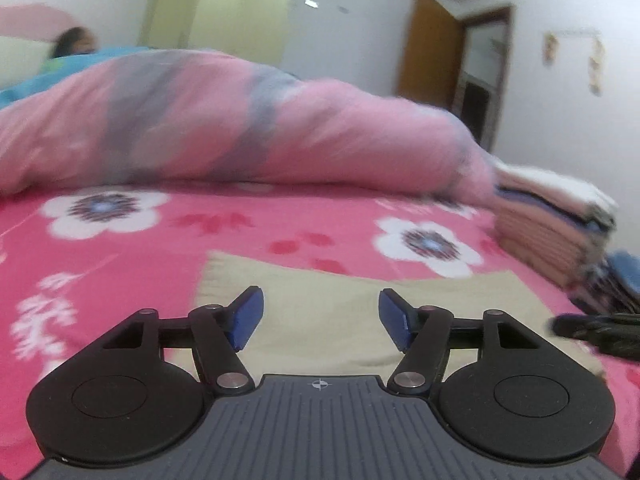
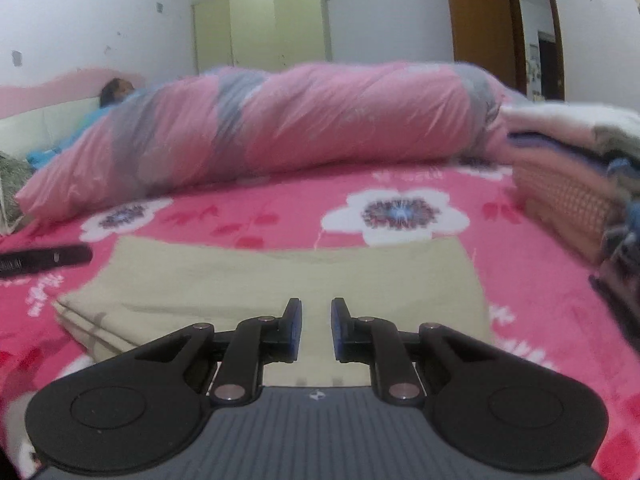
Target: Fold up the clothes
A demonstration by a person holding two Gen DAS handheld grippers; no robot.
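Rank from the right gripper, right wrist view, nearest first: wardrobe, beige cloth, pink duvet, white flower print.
1. Beige cloth, directly under the right gripper.
2. White flower print, ahead, slightly right, on the sheet.
3. Pink duvet, rolled across the bed.
4. Wardrobe, against the back wall.

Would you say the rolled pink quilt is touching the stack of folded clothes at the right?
Touching. In the left wrist view the pink quilt's end drapes onto the stack of folded clothes, with no gap showing between them.
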